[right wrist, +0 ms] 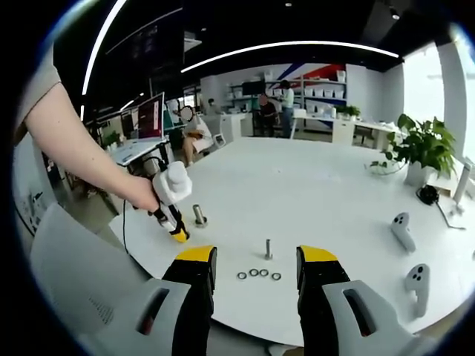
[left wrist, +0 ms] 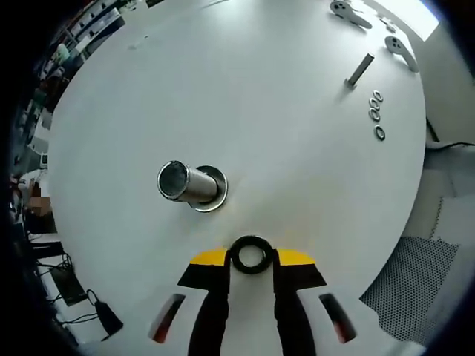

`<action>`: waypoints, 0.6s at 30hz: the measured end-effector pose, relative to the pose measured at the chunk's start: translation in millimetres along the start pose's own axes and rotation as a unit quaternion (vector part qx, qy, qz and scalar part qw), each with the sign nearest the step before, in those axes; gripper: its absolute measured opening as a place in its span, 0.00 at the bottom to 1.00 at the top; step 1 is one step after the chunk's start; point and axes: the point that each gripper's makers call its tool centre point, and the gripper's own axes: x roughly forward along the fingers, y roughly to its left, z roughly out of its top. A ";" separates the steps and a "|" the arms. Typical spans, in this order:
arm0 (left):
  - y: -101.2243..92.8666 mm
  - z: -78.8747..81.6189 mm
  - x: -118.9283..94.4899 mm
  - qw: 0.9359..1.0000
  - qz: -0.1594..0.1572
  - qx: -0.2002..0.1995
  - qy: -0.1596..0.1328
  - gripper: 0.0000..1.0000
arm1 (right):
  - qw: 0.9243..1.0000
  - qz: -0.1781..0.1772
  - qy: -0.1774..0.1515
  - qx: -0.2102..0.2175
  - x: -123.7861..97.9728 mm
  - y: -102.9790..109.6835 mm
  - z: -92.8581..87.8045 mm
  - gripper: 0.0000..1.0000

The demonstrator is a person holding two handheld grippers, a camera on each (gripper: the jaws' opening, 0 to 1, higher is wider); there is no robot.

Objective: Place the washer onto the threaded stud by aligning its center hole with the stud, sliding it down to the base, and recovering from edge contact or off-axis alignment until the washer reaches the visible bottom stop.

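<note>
Black washer (left wrist: pixel 251 254) sat clamped in the left tool (left wrist: pixel 251 261), just beside the stud (left wrist: pixel 189 184). The right tool (right wrist: pixel 256 276) hung above the white desk (right wrist: pixel 326 193), jaws apart.

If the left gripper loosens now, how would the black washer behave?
The washer, pinched at its rim by the left gripper, looks thin and rigid, so probably light. Being round, it could roll across the smooth white table instead of reaching the stud.

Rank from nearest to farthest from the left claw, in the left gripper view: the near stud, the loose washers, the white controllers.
1. Near stud, just ahead of the left claw, slightly left.
2. Loose washers, far right.
3. White controllers, top right edge.
</note>
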 end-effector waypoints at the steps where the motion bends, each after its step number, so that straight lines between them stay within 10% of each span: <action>1: 0.1 -0.2 0.1 1.000 0.000 0.001 -0.002 0.19 | 1.000 0.000 0.000 0.000 0.2 -0.1 0.1 0.45; 18: 3.2 -7.7 -2.7 0.999 -0.008 0.040 -0.011 0.19 | 1.000 -0.001 0.002 0.000 0.0 0.0 -1.3 0.45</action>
